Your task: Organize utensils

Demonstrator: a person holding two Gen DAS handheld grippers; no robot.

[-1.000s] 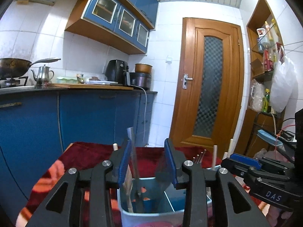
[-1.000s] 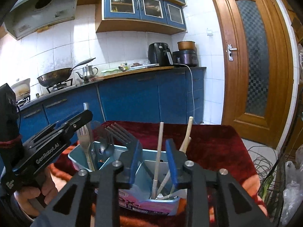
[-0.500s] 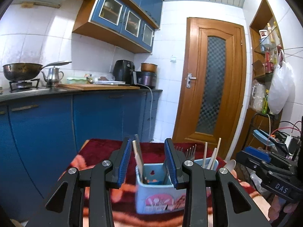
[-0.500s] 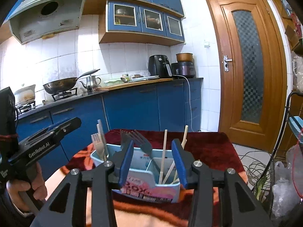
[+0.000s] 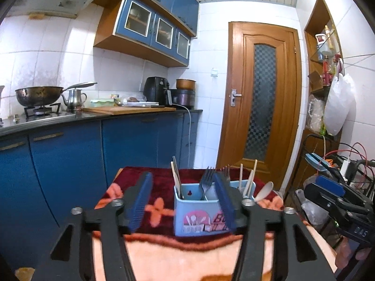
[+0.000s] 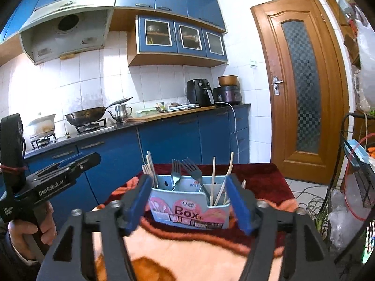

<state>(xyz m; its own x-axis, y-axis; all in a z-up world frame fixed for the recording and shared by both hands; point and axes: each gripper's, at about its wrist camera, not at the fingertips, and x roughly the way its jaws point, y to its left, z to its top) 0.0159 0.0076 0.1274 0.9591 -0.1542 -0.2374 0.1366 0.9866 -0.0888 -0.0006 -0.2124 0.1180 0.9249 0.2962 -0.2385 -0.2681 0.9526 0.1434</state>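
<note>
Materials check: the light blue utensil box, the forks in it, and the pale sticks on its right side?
Light blue compartmented utensil box: looks like thin moulded plastic, smooth, with a printed label on the front. Grey forks: seem to be metal, likely stainless, going by the dull shine on the tines. Pale thin chopsticks: matte cream, possibly wood or bamboo; plastic cannot be ruled out.

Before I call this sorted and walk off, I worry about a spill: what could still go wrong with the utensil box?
1. The utensil box stands on a soft blanket, so a nudge might tip it.
2. The forks and chopsticks lean loosely and stick up high, so they might catch a passing claw.
3. Both the right claw and the left claw are opening, empty, on either side of the box in their views; any forward sweep could knock it.
</note>
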